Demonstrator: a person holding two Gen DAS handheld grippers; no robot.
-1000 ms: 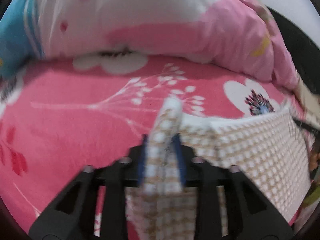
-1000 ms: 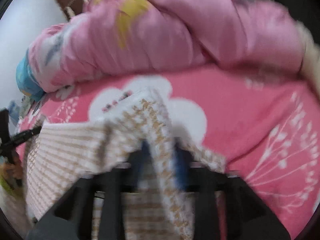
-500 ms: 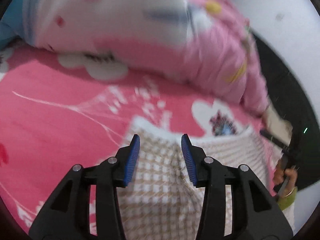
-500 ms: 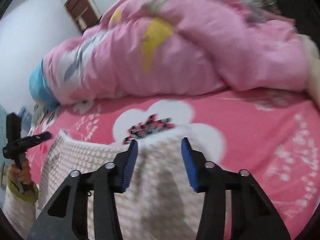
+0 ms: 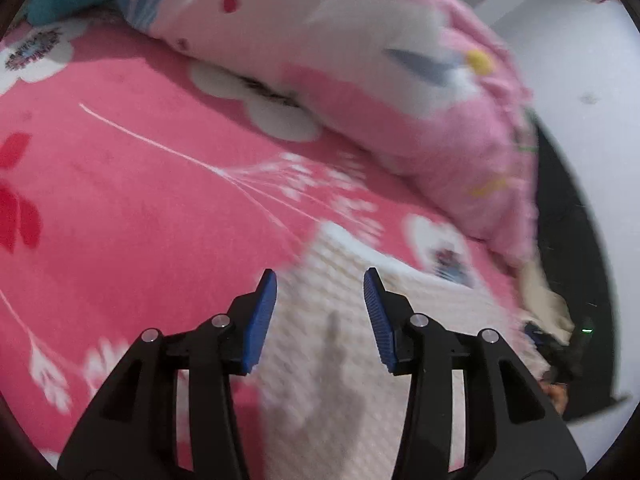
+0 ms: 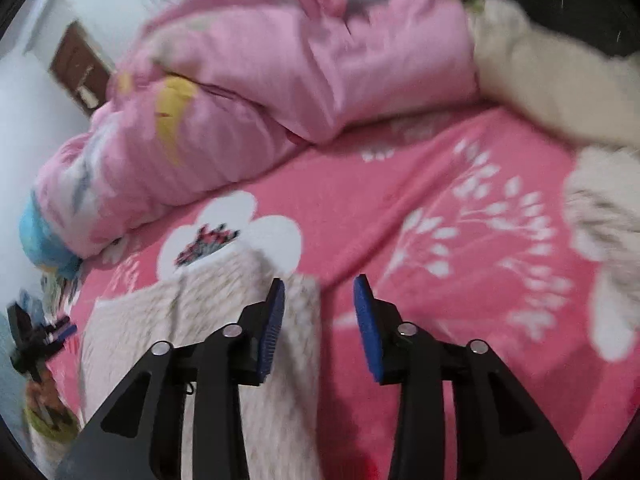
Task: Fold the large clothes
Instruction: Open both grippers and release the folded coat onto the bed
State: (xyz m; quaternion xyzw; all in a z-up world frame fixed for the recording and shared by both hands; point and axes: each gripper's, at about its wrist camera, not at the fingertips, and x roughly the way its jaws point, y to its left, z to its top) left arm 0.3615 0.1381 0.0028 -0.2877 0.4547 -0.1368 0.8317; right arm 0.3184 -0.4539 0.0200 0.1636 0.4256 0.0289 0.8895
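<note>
Both wrist views are lit softly and evenly, bright enough for saturated colour, with no glare. Motion blur smears the pink quilt [image 5: 400,80] and the checked garment [image 5: 340,380] in the left view; the gripper fingers [image 5: 260,316] stay sharp. A dim shadow lies on the garment below them. Fisheye bending curves the bedsheet [image 6: 440,220], and black vignette rings every corner.

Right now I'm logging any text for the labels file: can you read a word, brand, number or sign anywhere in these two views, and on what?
None can be read.
The pink bedsheet and the quilt carry only flower prints.
The checked garment shows no tag or print; it is blurred.
</note>
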